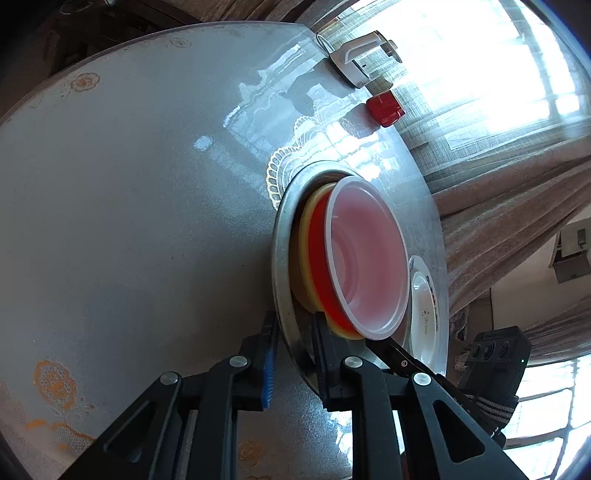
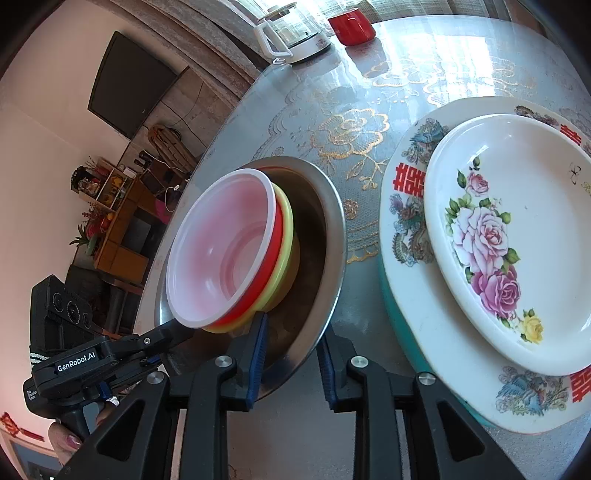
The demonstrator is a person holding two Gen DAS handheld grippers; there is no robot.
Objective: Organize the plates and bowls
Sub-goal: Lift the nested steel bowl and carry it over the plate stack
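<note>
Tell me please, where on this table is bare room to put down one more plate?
Free: the wide tablecloth stretch beside the metal basin, on the side away from the plates; also the patch between the basin and the kettle and red cup. Crowded: the narrow gap between basin and stacked plates, where both grippers work.

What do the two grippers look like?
Both are black, with angular, cut-out arms joined by round silver bolts. The left gripper and right gripper have ridged blue pads on their fingers. The left one's body says "GenRobot.AI" in white, has a black camera box on top with a grey striped strap, and the hand holding it has glossy pinkish nails.
</note>
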